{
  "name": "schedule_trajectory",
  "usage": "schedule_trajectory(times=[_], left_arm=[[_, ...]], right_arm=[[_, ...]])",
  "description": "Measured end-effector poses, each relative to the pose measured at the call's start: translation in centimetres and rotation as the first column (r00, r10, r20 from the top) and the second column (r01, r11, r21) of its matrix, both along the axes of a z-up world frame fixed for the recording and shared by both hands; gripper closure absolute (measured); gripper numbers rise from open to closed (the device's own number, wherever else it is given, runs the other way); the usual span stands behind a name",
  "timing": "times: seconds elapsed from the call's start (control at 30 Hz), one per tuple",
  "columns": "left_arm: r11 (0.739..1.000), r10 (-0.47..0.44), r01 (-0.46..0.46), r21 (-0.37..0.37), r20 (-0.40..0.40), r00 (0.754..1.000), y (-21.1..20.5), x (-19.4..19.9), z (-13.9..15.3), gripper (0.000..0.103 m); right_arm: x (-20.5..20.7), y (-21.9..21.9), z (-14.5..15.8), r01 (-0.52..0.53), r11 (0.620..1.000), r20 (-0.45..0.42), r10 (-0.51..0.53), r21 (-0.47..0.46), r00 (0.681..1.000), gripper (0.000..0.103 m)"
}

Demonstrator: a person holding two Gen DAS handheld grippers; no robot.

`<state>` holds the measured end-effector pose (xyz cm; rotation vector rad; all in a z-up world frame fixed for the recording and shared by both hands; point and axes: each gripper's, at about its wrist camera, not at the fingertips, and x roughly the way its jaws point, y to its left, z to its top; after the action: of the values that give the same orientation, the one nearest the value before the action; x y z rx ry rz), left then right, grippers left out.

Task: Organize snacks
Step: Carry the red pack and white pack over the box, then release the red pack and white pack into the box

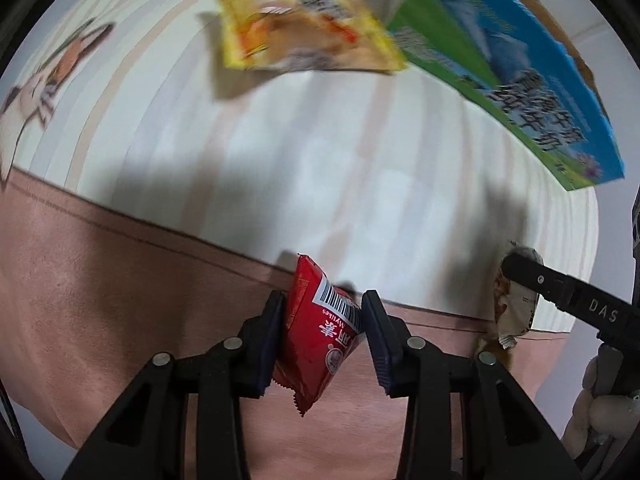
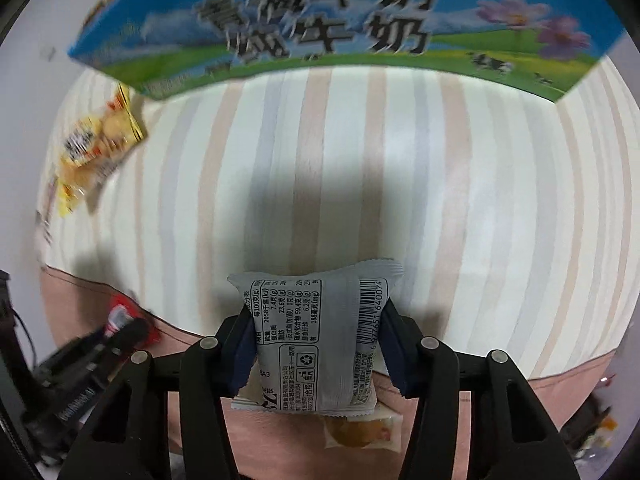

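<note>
My left gripper [image 1: 323, 300] points down over the cloth and is shut on a red snack packet [image 1: 316, 344] with a barcode, pinched edgewise between both pads. My right gripper [image 2: 316, 312] is shut on a pale grey packet [image 2: 316, 340], its printed nutrition label and barcode facing the camera. In the left wrist view the right gripper's black finger [image 1: 560, 288] shows at the right edge with that packet [image 1: 516, 312]. In the right wrist view the left gripper [image 2: 112, 332], blurred, sits low on the left with the red packet [image 2: 120, 312].
A blue-and-green milk carton box [image 2: 320, 20] stands at the far side of the striped cloth [image 2: 440, 180]. A yellow snack bag [image 2: 92, 144] lies to its left. Another small packet [image 2: 360, 432] lies on the pink band [image 1: 120, 280] beneath the grey one. A hand [image 1: 600, 408] shows bottom right.
</note>
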<state>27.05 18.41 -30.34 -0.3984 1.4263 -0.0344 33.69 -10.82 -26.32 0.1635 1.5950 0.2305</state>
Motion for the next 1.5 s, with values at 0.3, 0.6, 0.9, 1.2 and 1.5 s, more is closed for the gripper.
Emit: schedule_trajectory(times=[0.3,0.6,0.9,1.2,1.5], left_arm=[[0.995,-0.092,0.096,-0.024,0.146,0.985,-0.3,2.2,8.6,0.067],[0.978,-0.198,0.207,0.002,0.305,0.932,-6.7,10.6,18.2,0.067],[0.964,-0.261,0.237,0.122,0.25,0.932,-10.7,23.0,18.8,0.067],[0.967,-0.229,0.218,0.134,0.077,0.97,-9.6,29.0,11.7,0.066],[0.972,-0.202,0.197,0.127,0.029,0.979,-8.9,29.8,9.1,0.051]], right_arm=[[-0.4,-4.2,7.4,0.059,0.993,0.107,-0.07,0.102,0.992,0.047],[4.9,-6.3,17.8,0.06,0.985,0.278,-0.103,0.16,0.955,0.047],[18.6,-7.6,16.9,0.092,0.996,0.308,-0.093,0.016,0.947,0.047],[28.2,-8.1,9.3,0.116,0.992,0.227,-0.102,-0.048,0.969,0.047],[31.1,-7.1,4.6,0.143,0.988,0.173,-0.132,-0.05,0.976,0.001]])
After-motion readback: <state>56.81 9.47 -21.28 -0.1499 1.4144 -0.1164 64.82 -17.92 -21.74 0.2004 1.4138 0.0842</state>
